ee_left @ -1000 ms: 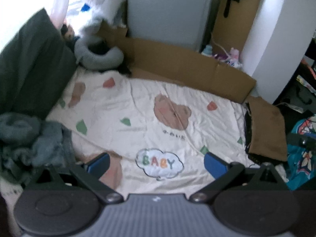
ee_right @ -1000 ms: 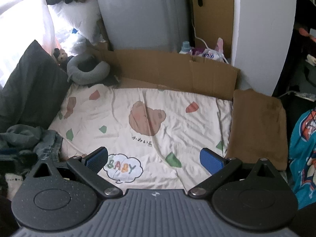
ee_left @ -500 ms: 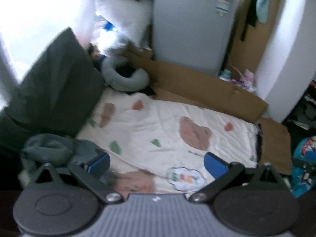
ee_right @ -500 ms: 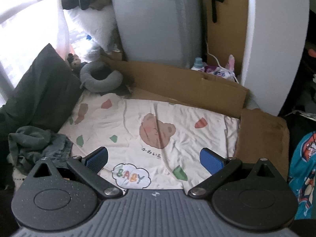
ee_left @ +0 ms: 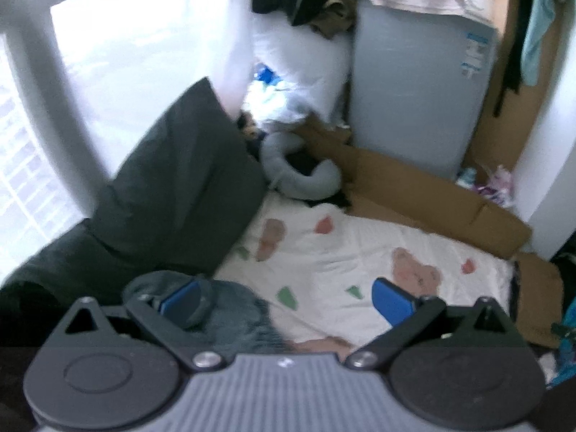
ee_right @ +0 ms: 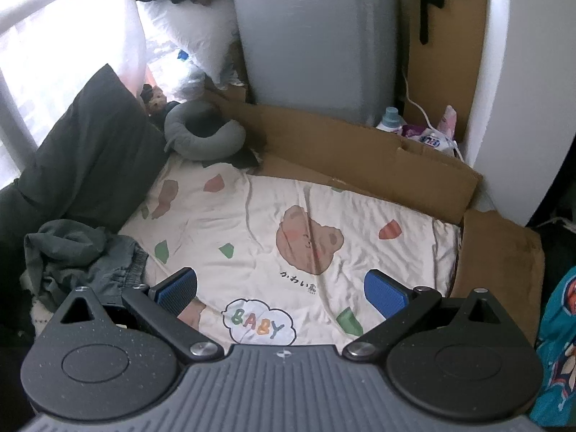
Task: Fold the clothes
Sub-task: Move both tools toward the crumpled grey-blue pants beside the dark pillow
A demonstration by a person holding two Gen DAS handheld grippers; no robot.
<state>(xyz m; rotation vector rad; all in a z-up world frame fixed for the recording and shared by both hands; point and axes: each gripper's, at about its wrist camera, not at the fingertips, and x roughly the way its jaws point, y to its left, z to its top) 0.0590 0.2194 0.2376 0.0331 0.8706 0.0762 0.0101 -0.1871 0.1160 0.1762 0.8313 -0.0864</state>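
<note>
Both grippers hang empty above the bed with jaws spread wide; the left gripper [ee_left: 286, 300] sits over the near left edge of the cream printed sheet [ee_right: 273, 216], its left pad in front of the crumpled grey-green clothes [ee_right: 81, 255]; the right gripper [ee_right: 280, 289] faces the sheet's middle, above the "BABY" cloud [ee_right: 259, 325]; the clothes lie heaped at the sheet's left edge, just beside a dark pillow [ee_right: 90, 151]; a folded brown cloth [ee_right: 504, 259] lies along the right edge.
</note>
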